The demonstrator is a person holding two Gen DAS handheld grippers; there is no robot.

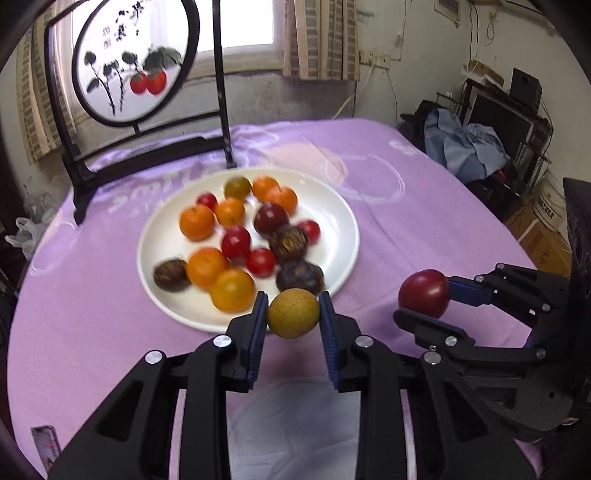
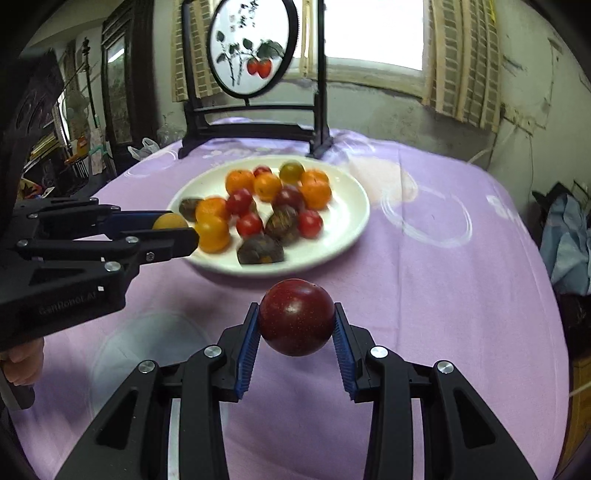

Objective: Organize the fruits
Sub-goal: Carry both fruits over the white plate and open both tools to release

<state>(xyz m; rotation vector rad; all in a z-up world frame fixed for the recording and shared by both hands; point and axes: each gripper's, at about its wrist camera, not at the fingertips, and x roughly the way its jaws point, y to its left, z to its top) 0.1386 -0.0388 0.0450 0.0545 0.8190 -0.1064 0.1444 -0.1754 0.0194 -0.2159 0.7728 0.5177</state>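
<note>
The left gripper (image 2: 173,230) body bears faint embossed lettering, roughly "GenRoboLAI"

Daylight enters through the window (image 2: 373,33) behind the table, overexposing its pane. The plate (image 1: 332,206) and its fruit show motion blur. Fisheye distortion bends both views, with dark vignetted corners.

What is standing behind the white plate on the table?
Behind the white plate stands a dark wooden screen with a round painted panel showing red fruit and leaves. Its feet rest on the purple tablecloth. Behind the screen is a window with curtains; the frame hides part of it.
</note>
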